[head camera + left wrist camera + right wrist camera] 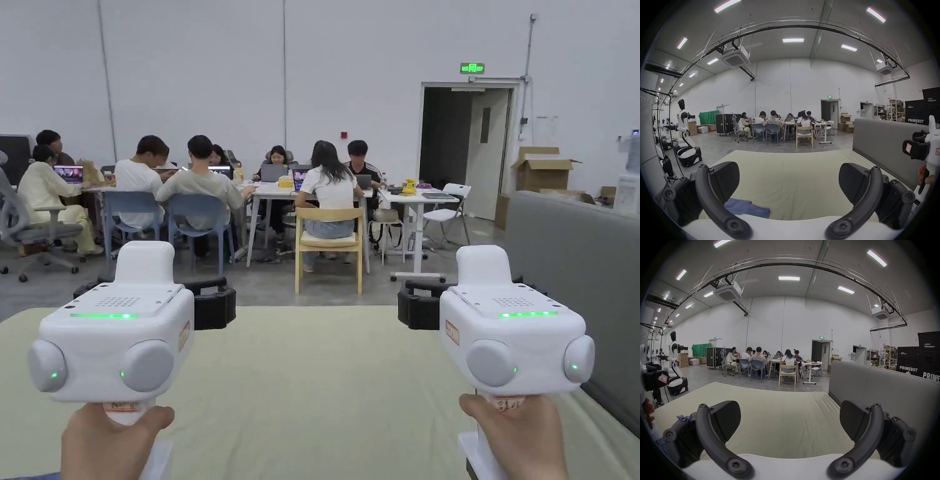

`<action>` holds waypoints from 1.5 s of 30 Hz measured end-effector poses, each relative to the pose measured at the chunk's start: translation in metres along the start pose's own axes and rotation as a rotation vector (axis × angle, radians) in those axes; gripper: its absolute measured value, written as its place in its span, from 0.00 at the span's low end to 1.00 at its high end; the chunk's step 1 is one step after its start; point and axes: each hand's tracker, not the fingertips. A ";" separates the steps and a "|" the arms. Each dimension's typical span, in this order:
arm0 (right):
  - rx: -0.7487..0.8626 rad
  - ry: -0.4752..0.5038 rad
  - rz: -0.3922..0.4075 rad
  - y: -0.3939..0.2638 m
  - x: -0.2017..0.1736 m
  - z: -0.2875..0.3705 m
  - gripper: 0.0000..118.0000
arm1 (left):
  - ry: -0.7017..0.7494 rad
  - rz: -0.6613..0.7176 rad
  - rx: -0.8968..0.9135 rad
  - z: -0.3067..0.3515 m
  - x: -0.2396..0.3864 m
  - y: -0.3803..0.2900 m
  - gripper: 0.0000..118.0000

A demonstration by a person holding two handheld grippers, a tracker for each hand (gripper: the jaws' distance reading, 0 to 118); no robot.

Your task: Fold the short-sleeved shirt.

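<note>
Left gripper view, blue shirt (747, 208) half hidden behind left tool (788, 181), gaping; right tool (790, 420) likewise agape, empty

A long white wall (250, 75) closes the far side of the hall. In front of it, people sit on chairs around white tables (281, 194) on a grey concrete floor (312, 287). Right of the tables, a dark open doorway (465, 150) sits under a green lit sign (472, 68), with cardboard boxes (540, 169) just beyond. Nearer than the tables lies a pale yellow-green padded surface (325, 387), a grey upholstered panel (575, 262) along its right edge. Strip lights (793, 40) glow overhead.
</note>
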 end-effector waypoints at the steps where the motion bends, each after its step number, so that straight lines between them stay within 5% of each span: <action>1: 0.002 0.000 -0.001 0.000 0.000 0.000 1.00 | 0.003 -0.001 0.002 0.000 0.000 0.000 1.00; 45: 0.023 -0.001 0.001 0.006 0.000 0.002 1.00 | 0.016 0.003 0.016 -0.003 -0.002 -0.001 1.00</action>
